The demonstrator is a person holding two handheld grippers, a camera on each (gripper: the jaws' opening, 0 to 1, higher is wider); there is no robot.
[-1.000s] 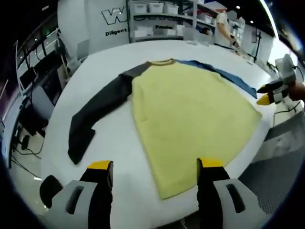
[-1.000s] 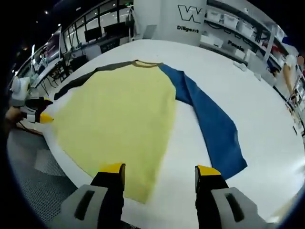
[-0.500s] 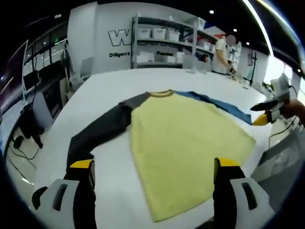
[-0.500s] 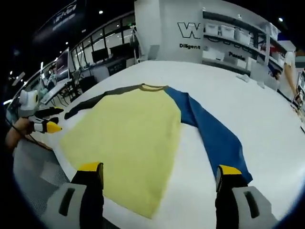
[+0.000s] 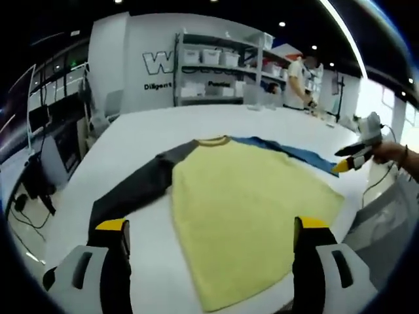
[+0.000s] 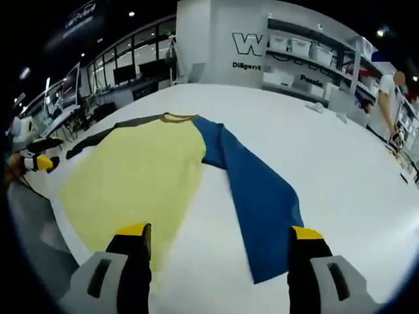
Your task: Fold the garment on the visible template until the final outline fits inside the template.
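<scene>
White table [image 5: 196,124], flat garment [image 5: 242,216], grippers apart

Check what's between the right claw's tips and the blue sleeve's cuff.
Nothing but bare white table. In the right gripper view the open right claw frames the blue sleeve; its cuff end lies just ahead of the tips, untouched.

the white back wall [image 5: 131,59] carries a large dark letter "w", cut off by the shelving [image 5: 216,62], with smaller dark print "diligent" beneath it; further dark lettering shows behind the shelves [image 6: 308,62] but is too blurred to read
</scene>
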